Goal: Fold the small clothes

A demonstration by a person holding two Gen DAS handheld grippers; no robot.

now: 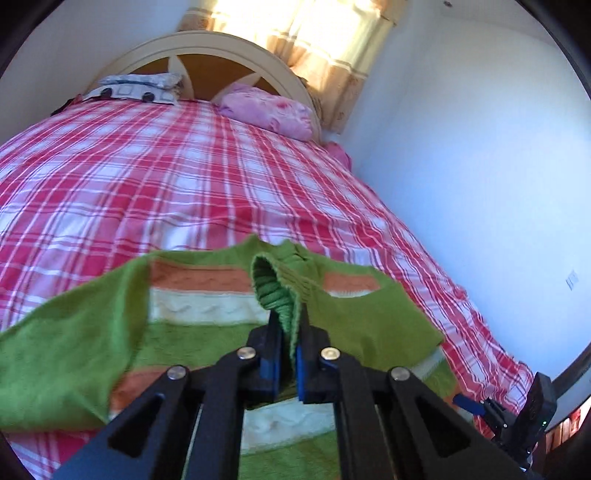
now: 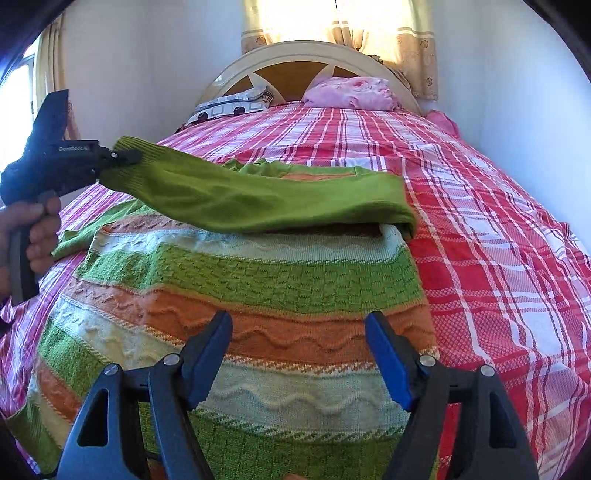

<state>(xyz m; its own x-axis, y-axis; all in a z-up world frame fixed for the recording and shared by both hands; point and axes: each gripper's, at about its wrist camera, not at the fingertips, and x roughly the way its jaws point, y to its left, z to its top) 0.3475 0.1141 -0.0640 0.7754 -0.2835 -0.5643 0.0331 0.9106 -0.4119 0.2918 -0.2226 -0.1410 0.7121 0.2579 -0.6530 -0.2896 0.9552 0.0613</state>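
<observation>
A small knitted sweater (image 2: 236, 295) with green, orange and pale stripes lies flat on the bed. My left gripper (image 1: 290, 325) is shut on the cuff of its green sleeve (image 1: 273, 284) and holds it up. In the right wrist view the left gripper (image 2: 118, 157) pulls that sleeve (image 2: 258, 199) across the sweater's chest, from the right shoulder toward the left. My right gripper (image 2: 299, 325) is open and empty, just above the sweater's lower body. It also shows at the lower right of the left wrist view (image 1: 476, 404).
The bed has a red and white plaid sheet (image 2: 498, 258). A pink pillow (image 2: 354, 92) and a patterned pillow (image 2: 232, 103) lie by the cream headboard (image 2: 295, 51). A white wall (image 1: 480, 166) runs along the bed's right side. A curtained window (image 2: 332, 22) is behind.
</observation>
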